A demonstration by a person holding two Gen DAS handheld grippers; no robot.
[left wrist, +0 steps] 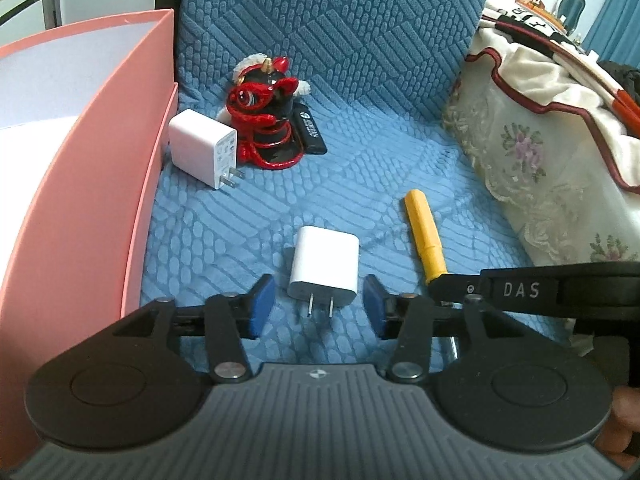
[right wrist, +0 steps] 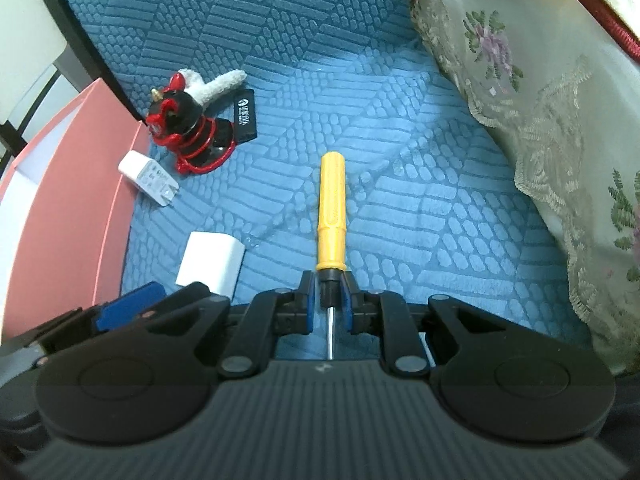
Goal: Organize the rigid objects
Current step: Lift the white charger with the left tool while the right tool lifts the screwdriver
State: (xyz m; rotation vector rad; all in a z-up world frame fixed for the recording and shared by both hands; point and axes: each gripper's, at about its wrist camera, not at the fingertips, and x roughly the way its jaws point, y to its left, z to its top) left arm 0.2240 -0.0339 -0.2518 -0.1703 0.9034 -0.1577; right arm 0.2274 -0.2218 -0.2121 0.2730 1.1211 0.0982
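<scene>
On the blue quilted sofa cushion (left wrist: 380, 92), the right claw (right wrist: 329, 294) pinches the black collar of the yellow-handled screwdriver (right wrist: 330, 216), handle pointing away, steel shaft toward the camera; lifting toward the pink cardboard box (left wrist: 92, 208) seems next. Spread wide, the left claw (left wrist: 320, 304) brackets the small white plug charger (left wrist: 324, 266), prongs pointing back, needing only to close

Open blue seat mid-way, walled both sides

Pink box (left wrist: 80, 208) blocks left, floral cushion (left wrist: 532, 160) right; far white charger (left wrist: 202, 148), red figurine (left wrist: 266, 120) and black stick (left wrist: 310, 128) crowd the back-left corner.
</scene>
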